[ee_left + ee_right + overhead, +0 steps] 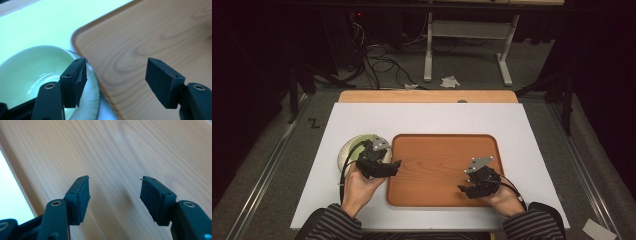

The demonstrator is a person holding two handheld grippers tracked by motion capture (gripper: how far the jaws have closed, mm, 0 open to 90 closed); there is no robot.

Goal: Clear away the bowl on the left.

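Observation:
A wooden tray (442, 150) lies in the middle of the white table top, bare inside. Left of it sits a pale green bowl (349, 147) on a plate (93, 100). My left gripper (396, 164) hangs open over the tray's left rim, beside the bowl (30, 72); its jaws straddle the tray edge (82, 47) with nothing between them. My right gripper (462, 189) is open low over the tray's front right part, jaws pointing left. In the right gripper view the jaws (115, 195) stand apart above bare wood grain (120, 152).
The white table top (422, 117) has free room behind the tray and to its right. A wooden strip (427, 96) runs along the far edge. Beyond it, cables (382, 65) and a metal stand (467, 45) are on the floor.

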